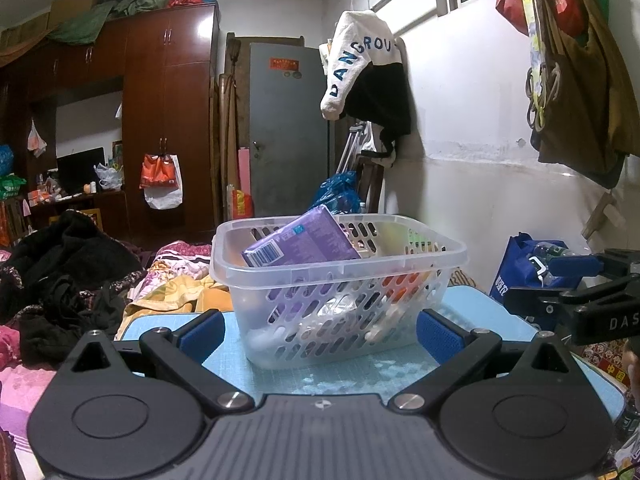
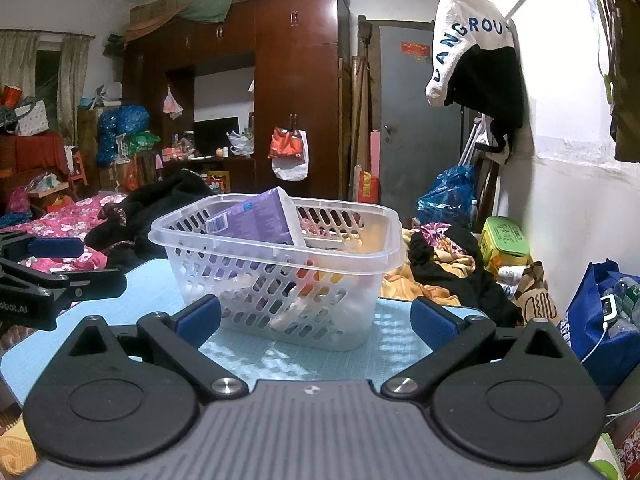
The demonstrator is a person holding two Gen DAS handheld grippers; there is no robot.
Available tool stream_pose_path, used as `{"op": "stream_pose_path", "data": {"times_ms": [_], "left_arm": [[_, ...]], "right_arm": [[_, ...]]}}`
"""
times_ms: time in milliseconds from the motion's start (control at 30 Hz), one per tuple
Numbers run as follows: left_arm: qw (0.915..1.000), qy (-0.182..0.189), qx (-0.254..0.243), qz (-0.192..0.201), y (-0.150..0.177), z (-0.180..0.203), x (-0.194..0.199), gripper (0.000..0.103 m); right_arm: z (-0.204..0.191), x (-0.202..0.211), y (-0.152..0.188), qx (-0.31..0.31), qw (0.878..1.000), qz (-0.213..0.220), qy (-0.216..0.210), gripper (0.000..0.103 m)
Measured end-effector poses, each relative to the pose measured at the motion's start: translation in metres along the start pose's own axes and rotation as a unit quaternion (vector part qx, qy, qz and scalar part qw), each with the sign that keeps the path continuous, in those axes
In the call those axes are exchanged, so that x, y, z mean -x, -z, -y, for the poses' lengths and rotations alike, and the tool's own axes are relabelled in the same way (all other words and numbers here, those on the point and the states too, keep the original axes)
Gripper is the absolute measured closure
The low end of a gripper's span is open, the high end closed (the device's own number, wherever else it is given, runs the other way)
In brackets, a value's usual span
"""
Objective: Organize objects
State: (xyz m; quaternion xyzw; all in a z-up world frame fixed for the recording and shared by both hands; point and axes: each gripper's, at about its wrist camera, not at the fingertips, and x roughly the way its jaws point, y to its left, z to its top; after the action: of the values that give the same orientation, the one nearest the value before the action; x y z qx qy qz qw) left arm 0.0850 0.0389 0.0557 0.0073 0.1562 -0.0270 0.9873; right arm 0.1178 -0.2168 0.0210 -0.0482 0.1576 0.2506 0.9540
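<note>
Basket (image 1: 340,280) sits mid-mat in left wrist view, clear perforated plastic on blue cutting mat (image 1: 360,376), w/ purple packet (image 1: 304,240) leaning tilted against the far wall, barcode end up, prob. because it's too long to lie flat over the smaller stuff underneath (orange and white items, can't ID through the slots). Left gripper (image 1: 318,330) is spread wide, nothing between the pads, fingers flanking the basket's near end w/o touching; looks like a resting stance. Right wrist view: same basket (image 2: 280,272), packet (image 2: 260,220) poking above the rim. Right gripper (image 2: 316,316) also released and empty, low over the mat (image 2: 280,356). Mat looks bare around basket, so sorting seems about done.
</note>
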Motion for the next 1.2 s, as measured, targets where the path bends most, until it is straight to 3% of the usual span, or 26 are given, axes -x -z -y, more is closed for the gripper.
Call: {"op": "stream_pose_path", "data": {"times_ms": [1200], "left_arm": [[0.9999, -0.002, -0.012, 0.007, 0.0023, 0.008, -0.0015, 0.001]], "right_arm": [[0.0028, 0.0, 0.0002, -0.001, 1.0, 0.003, 0.002, 0.0]]}}
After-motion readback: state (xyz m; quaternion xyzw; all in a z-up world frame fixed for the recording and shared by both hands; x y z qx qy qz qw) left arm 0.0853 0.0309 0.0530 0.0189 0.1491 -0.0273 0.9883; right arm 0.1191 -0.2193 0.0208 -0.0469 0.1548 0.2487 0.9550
